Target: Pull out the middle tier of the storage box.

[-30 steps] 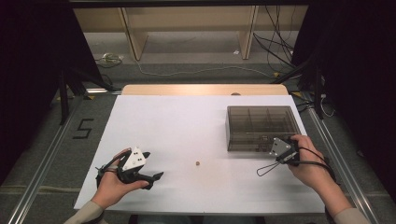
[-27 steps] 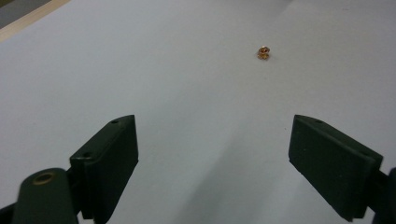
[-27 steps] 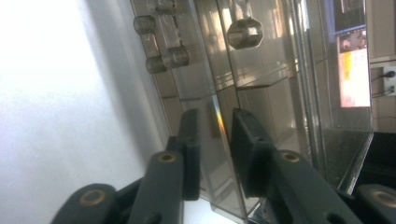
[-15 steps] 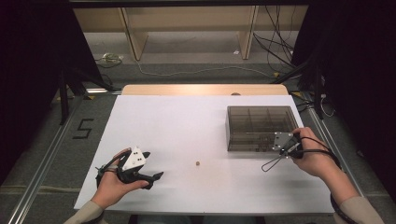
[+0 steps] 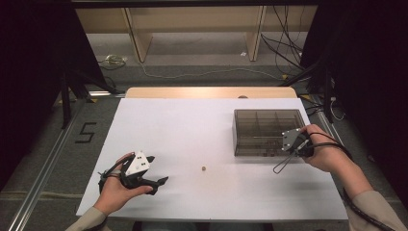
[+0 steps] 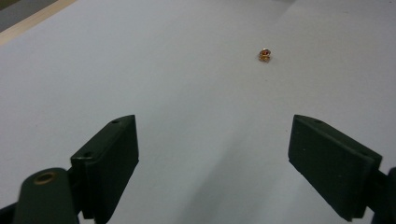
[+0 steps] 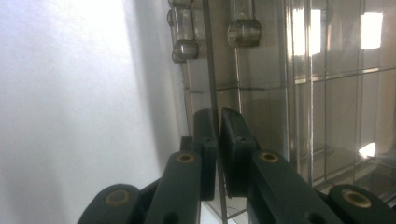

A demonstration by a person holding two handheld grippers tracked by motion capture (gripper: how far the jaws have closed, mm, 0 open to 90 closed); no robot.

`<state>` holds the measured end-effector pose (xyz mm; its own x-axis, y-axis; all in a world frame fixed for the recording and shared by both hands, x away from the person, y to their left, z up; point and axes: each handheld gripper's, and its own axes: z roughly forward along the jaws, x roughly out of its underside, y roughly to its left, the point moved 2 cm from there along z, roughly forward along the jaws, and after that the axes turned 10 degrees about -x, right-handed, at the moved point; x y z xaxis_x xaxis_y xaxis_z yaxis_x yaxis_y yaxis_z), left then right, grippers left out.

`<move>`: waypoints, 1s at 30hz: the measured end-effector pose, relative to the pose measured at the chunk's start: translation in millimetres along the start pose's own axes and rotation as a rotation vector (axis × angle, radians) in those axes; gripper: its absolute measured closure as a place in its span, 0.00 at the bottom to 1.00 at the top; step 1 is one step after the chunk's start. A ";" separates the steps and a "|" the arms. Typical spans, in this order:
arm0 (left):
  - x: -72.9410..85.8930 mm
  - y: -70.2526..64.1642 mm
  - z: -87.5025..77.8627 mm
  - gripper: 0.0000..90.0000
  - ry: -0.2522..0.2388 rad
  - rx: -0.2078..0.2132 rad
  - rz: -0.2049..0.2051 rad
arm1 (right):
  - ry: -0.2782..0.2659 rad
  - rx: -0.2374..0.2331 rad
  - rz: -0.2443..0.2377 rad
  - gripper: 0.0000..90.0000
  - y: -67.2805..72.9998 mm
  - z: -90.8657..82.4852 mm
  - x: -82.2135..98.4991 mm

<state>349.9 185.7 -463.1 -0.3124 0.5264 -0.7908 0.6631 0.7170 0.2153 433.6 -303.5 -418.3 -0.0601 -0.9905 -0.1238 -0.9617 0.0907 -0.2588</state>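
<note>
nearest me, my left gripper (image 5: 155, 173) rests on the white table (image 5: 192, 125) with its jaws spread wide and empty, the small brass nut (image 6: 265, 55) lying ahead of them, off toward the right. farther out, my right gripper (image 7: 218, 140) has just been closing and now pinches the clear lid's (image 7: 211, 70) thin edge at the right end of the compartment box (image 5: 260, 132), hand raised, jaws aimed along that edge.

floor: grey (image 5: 57, 159), marked "5" (image 5: 86, 132) | wooden shelving (image 5: 192, 29) behind | cables (image 5: 288, 53) | surroundings dark
</note>
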 end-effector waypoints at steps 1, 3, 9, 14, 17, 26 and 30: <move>0.0 0.1 -0.1 0.18 0.000 0.000 0.000 | -0.004 -0.005 0.001 0.96 -0.2 -0.2 0.1; 0.0 0.1 0.0 0.18 -0.001 0.001 0.000 | -0.002 -0.013 0.002 0.96 -0.2 -0.7 0.3; -0.1 0.0 0.0 0.18 0.001 0.000 0.000 | -0.003 -0.023 -0.006 0.96 2.8 -2.3 0.6; 0.0 0.0 0.1 0.18 0.001 0.000 -0.001 | -0.013 -0.028 -0.007 0.96 5.7 -3.2 2.0; 0.1 0.2 0.2 0.18 0.001 0.001 0.002 | -0.015 -0.032 -0.003 0.96 7.1 -3.9 2.6; -0.1 0.2 -0.5 0.18 0.001 -0.001 0.001 | -0.014 -0.038 -0.007 0.96 9.9 -5.2 2.9; 0.0 0.3 -0.2 0.18 0.001 -0.001 0.001 | -0.024 -0.039 -0.008 0.97 12.8 -6.1 4.4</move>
<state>349.9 186.0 -462.9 -0.3128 0.5275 -0.7898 0.6628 0.7169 0.2163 419.4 -307.3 -416.4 -0.0468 -0.9883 -0.1455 -0.9717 0.0788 -0.2227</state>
